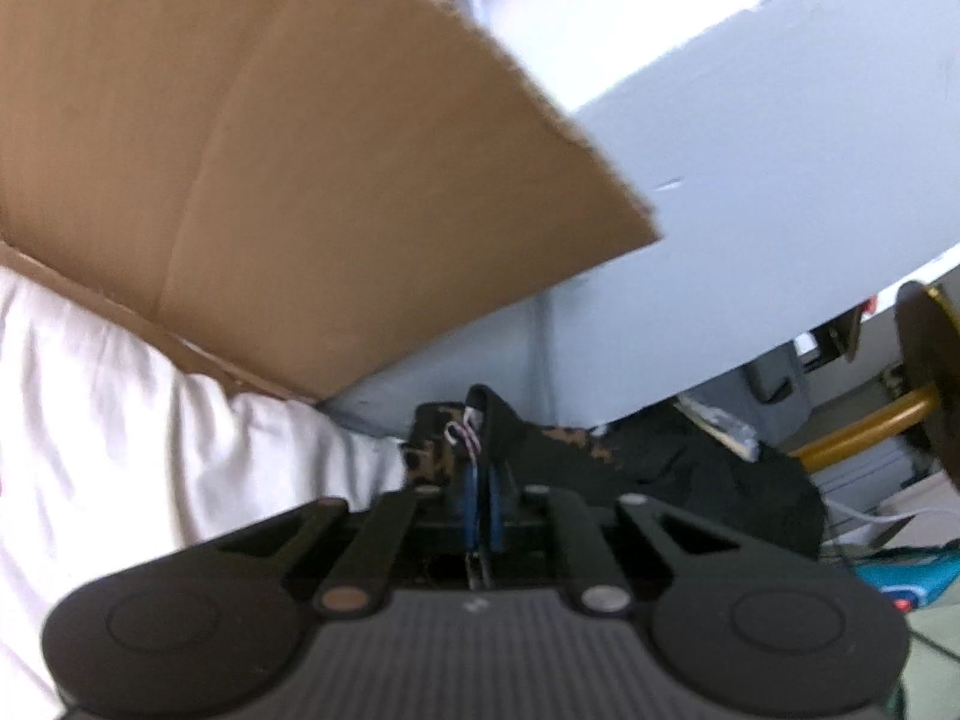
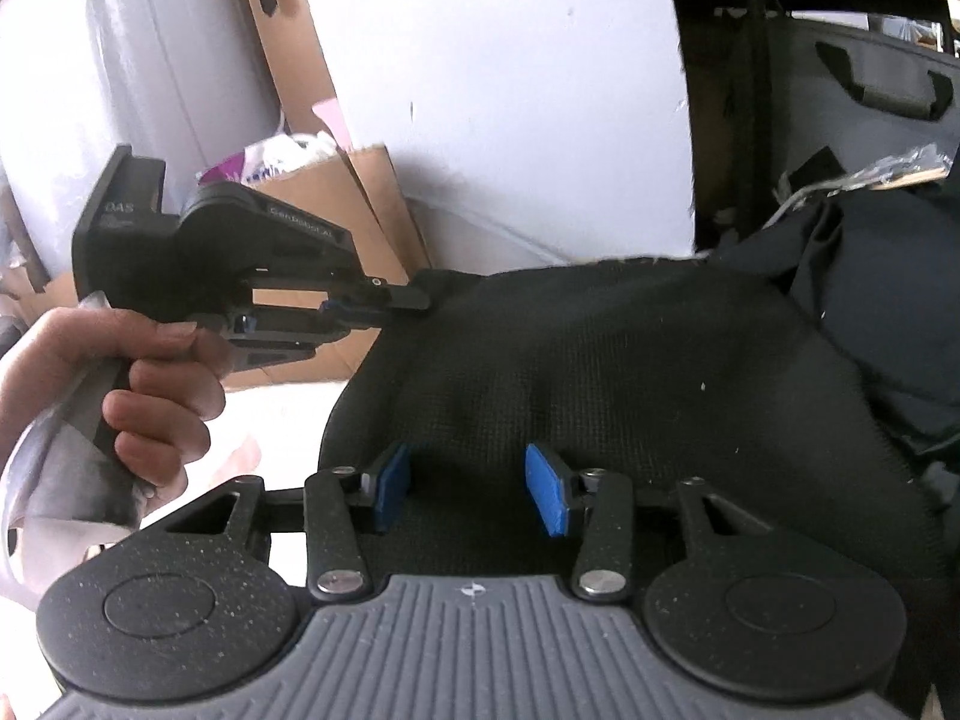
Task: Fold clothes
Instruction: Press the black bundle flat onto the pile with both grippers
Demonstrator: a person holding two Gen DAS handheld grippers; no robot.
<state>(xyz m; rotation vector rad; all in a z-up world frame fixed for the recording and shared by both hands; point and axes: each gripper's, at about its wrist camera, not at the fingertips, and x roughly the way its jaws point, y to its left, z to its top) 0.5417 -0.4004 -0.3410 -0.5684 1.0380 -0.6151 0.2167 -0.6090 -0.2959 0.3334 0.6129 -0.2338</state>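
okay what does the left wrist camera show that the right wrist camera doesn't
Only the left wrist view shows the big cardboard flap, the white bedding and a patterned patch on the cloth pinched in the left claw. Only the right wrist view shows the open right claw, the person's hand and the left claw from the side, biting the garment's edge. Both show the black garment and a pale wall.

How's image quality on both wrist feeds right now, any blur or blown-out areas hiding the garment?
Left wrist view: motion-blurred throughout; the cardboard flap has soft edges, the white bedding is washed out, and the black garment is dark with little detail. Right wrist view: sharper; the garment's weave is readable near the right gripper, though the wall glares and the fisheye bends the edges.
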